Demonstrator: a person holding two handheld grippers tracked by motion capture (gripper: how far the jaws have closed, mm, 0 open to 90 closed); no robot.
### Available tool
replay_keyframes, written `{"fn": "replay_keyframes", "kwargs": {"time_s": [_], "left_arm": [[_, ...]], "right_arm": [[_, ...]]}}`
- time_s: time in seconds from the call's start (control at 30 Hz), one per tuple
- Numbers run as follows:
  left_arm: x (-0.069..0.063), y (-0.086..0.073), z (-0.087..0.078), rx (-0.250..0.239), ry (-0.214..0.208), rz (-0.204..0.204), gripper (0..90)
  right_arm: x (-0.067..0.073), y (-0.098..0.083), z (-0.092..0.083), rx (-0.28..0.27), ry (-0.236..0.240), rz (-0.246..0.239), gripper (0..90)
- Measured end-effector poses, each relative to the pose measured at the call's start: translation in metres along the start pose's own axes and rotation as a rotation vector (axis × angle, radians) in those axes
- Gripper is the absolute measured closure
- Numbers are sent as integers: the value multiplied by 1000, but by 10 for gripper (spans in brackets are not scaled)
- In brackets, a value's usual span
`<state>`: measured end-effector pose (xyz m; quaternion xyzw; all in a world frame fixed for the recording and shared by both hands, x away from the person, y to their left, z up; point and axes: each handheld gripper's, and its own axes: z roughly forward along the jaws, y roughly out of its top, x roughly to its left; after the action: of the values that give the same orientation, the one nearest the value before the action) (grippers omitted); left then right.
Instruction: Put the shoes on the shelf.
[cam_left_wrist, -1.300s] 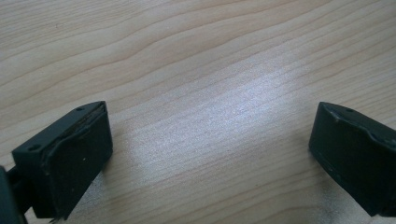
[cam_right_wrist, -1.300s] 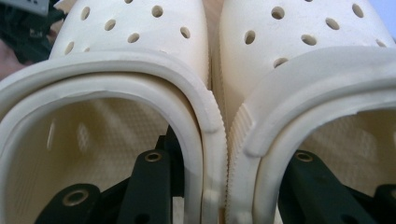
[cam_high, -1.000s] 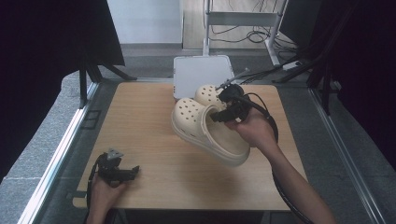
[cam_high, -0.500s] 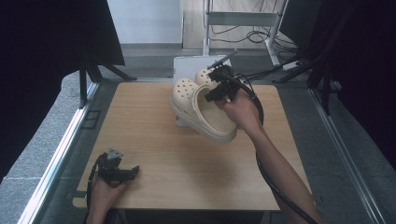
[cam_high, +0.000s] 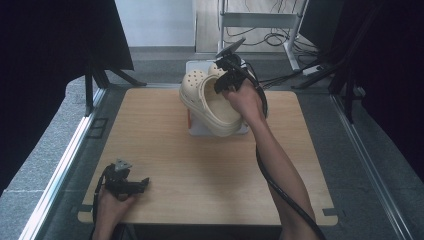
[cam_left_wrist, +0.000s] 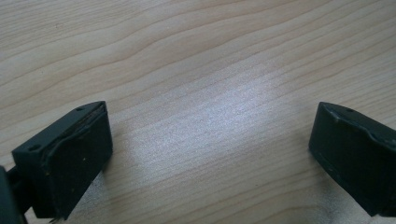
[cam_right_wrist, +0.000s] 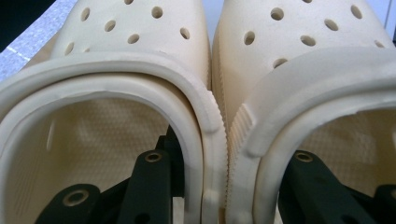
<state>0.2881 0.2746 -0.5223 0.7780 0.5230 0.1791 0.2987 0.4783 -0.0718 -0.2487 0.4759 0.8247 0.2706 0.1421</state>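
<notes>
Closest to the camera in the high view, the left gripper (cam_high: 141, 184) is parked on the near left corner of the light wooden table (cam_high: 150, 145), jaws spread wide with nothing but bare wood grain between them; looks idle to me.

Further out, the person's right forearm (cam_high: 280, 165) reaches across the table to the right gripper (cam_high: 220, 86), which is carrying a pair of cream-coloured perforated foam clogs (cam_high: 210, 102) off the table surface; in the right gripper view one jaw sits inside each shoe, so the two inner side walls are pinched together between the jaws; a fairly narrow grip, clamped on both clogs (cam_right_wrist: 217, 93) at once, toes pointing away from the hand.

Under and just behind the clogs there's a flat white rectangular tray or lid (cam_high: 197, 127) at the far edge of the table; can't tell exactly what it is, the shoes cover most of it.

Progress-wise I'd say: pickup done, pair gathered and in the air over that white thing; what's left is setting them down there (or wherever they're headed) and letting go.
</notes>
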Motion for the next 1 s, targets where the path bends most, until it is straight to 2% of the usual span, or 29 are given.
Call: {"fn": "replay_keyframes", "kwargs": {"time_s": [0.4, 0.53, 0.8, 1.0], "left_arm": [[0, 0, 0, 2, -3, 1, 0], [0, 0, 0, 1, -3, 1, 0], [0, 0, 0, 2, -6, 2, 0], [0, 1, 0, 0, -8, 3, 0]], "right_arm": [[-12, 30, 21, -40, -76, 123, 658], [-15, 41, 30, -50, -115, 168, 658], [-21, 59, 54, -63, -146, 248, 657], [-25, 71, 72, -59, -178, 282, 657]]}}
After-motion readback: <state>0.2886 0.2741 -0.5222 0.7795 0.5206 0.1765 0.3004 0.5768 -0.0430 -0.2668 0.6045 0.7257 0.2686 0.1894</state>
